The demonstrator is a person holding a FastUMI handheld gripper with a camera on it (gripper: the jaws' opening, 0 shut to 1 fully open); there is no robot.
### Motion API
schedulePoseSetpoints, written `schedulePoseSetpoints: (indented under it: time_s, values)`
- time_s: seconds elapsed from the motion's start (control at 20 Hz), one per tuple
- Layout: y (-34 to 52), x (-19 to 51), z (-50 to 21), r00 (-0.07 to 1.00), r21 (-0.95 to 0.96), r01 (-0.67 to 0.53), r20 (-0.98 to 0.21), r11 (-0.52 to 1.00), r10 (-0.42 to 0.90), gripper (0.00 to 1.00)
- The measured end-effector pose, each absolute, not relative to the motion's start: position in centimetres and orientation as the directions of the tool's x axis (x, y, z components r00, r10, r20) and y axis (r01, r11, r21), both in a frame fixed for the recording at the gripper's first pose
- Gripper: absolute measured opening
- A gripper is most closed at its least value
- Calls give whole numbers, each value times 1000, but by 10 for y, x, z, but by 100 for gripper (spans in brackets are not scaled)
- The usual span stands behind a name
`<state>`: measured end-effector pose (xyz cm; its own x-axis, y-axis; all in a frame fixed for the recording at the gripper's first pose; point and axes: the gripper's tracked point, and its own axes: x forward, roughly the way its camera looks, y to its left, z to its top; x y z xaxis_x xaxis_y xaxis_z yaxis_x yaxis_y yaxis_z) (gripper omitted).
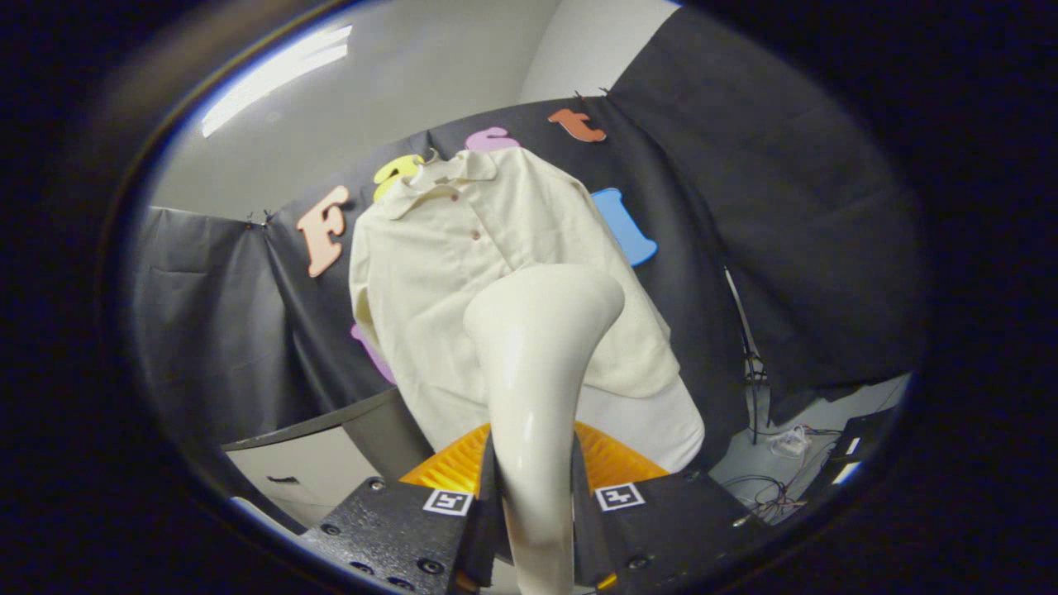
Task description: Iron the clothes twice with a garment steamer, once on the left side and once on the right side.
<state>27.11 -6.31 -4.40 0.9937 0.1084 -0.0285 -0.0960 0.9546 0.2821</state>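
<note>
A cream garment steamer (533,372) rises from between my fingers, its handle clamped by both of them and its broad head tilted up toward the clothes. My gripper (533,496) is shut on that handle. Beyond the steamer hangs a cream short-sleeved shirt (463,264) with a collar and small buttons, on a hanger against the black cloth wall. The steamer's head stands in front of the shirt's lower middle; I cannot tell whether it touches the fabric. The shirt's lower hem is partly hidden behind the steamer.
A grey-topped cabinet (322,463) with a drawer handle stands low to the left of the shirt. To the right, loose cables (777,471) and a dark device lie on the floor. A ceiling light (273,74) glows above.
</note>
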Motion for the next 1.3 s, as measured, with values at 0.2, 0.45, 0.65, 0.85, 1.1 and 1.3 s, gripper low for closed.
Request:
schedulePoseSetpoints:
  time_s: [0.2, 0.45, 0.65, 0.85, 1.1, 1.3]
  values:
    - [-13, 242, -34, 986, 195, -162, -14, 967, 168, 39]
    - [50, 217, -15, 971, 91, -235, -14, 968, 238, 39]
    - [89, 199, 14, 966, -21, -258, -24, 966, 257, 39]
    - [127, 180, 46, 962, -70, -271, -32, 960, 270, 39]
    - [155, 157, 89, 968, -59, -250, 11, 966, 251, 39]
    - [178, 131, 104, 958, -54, -285, 26, 957, 287, 39]
